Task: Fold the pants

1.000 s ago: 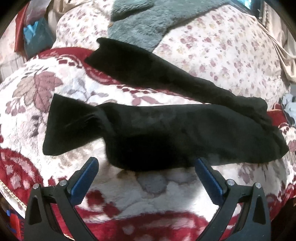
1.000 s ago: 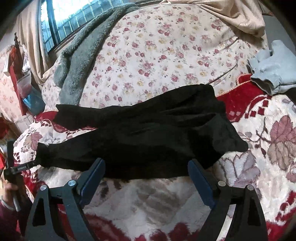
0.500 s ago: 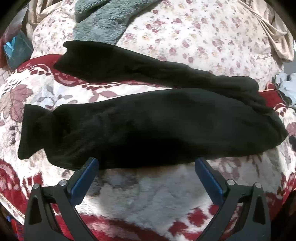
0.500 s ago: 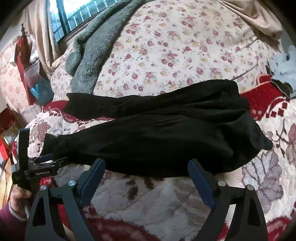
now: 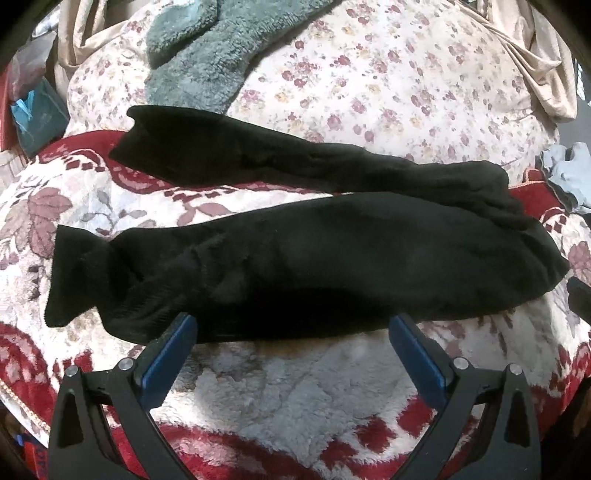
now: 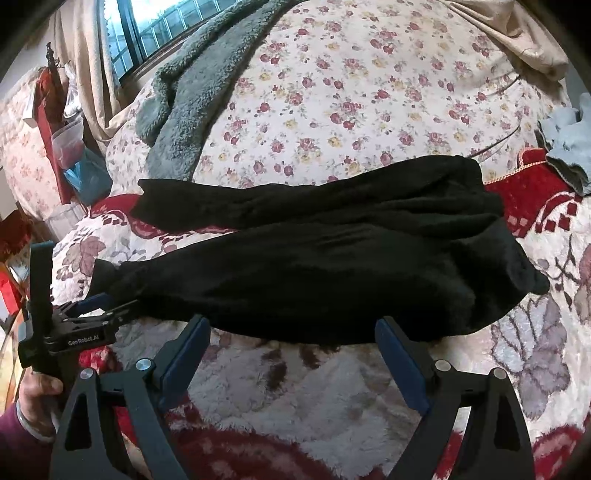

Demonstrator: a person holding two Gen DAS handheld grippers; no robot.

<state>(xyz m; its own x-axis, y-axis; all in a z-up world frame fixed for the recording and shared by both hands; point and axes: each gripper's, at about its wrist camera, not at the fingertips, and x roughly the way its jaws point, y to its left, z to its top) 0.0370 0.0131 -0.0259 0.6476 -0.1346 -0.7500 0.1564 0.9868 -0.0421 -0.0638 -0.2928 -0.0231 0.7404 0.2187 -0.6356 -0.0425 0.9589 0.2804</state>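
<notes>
Black pants (image 5: 303, 258) lie spread on a red and white floral blanket (image 5: 295, 387), legs pointing left, waist at the right. The two legs are apart at the cuffs. My left gripper (image 5: 293, 328) is open, its blue-padded fingers at the near edge of the near leg. My right gripper (image 6: 291, 336) is open too, fingers at the near edge of the pants (image 6: 332, 273) nearer the waist. The left gripper also shows in the right wrist view (image 6: 92, 306), at the near leg's cuff end.
A flowered quilt (image 5: 388, 85) rises behind the pants, with a grey fleece blanket (image 5: 199, 62) on it. A light blue garment (image 5: 569, 177) lies at the right. Beige cloth (image 6: 517, 33) and a window (image 6: 155, 22) are at the back.
Both grippers have moved closer to the near edge of the pants. The left one shifted a little right along the near leg. The pants have not moved.
</notes>
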